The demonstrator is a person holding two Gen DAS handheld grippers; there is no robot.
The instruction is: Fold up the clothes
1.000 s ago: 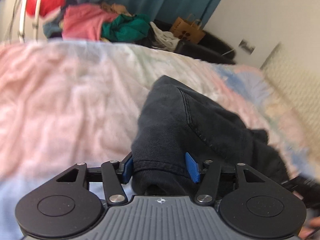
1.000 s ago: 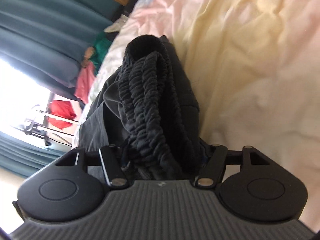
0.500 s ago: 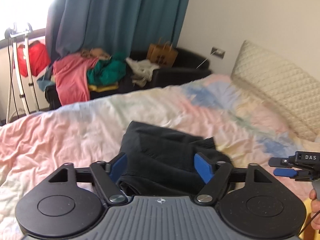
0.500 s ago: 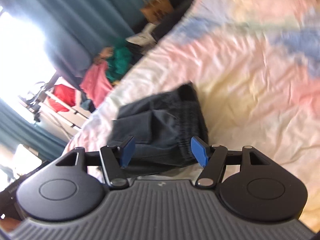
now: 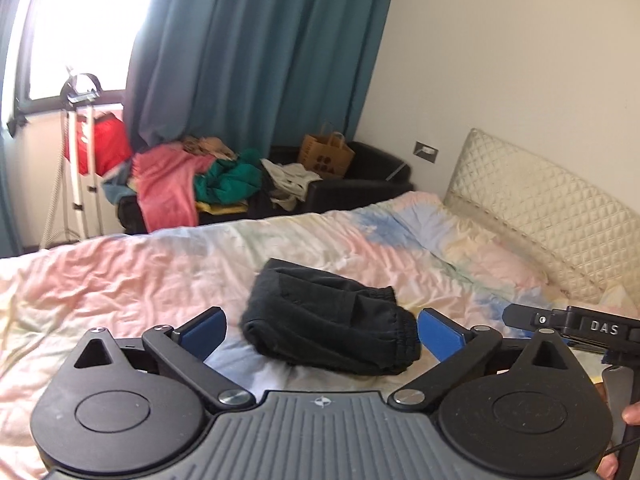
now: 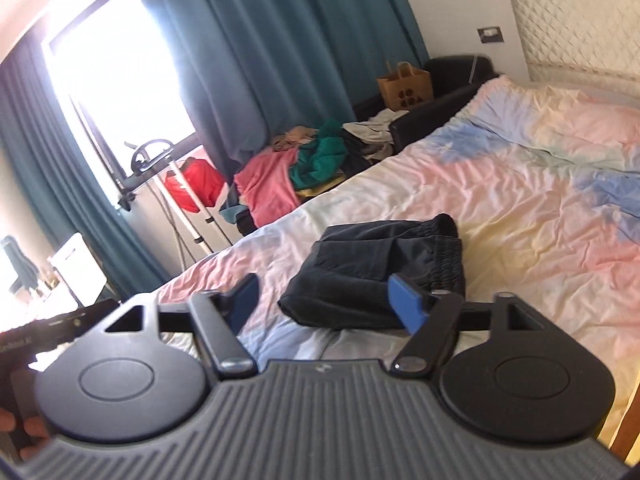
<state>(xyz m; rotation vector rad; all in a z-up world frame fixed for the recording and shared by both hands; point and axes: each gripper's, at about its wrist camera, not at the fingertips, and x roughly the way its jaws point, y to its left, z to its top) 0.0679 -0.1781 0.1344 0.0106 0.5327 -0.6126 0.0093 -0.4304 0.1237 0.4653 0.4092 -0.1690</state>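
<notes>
A folded black garment with an elastic waistband [image 5: 328, 316] [image 6: 376, 272] lies in a compact bundle on the pastel bed sheet [image 5: 120, 280] [image 6: 540, 184]. My left gripper [image 5: 320, 330] stands open, raised above and in front of the bundle, touching nothing. My right gripper [image 6: 326, 300] is open too, held back from the bundle, with nothing between its blue pads. In the left wrist view, the other gripper [image 5: 572, 326] shows at the right edge, with a person's fingers below it.
A quilted headboard [image 5: 552, 220] closes the bed's right side. Beyond the far edge a black sofa [image 5: 360, 188] holds piled pink and green clothes [image 5: 192, 180] and a paper bag [image 5: 326, 156]. A clothes steamer stand [image 5: 80, 152] and teal curtains [image 5: 248, 48] stand by the window.
Both grippers held the black garment one second ago. They let go of it, opened wider and pulled up and back, leaving the folded bundle lying on the sheet.
</notes>
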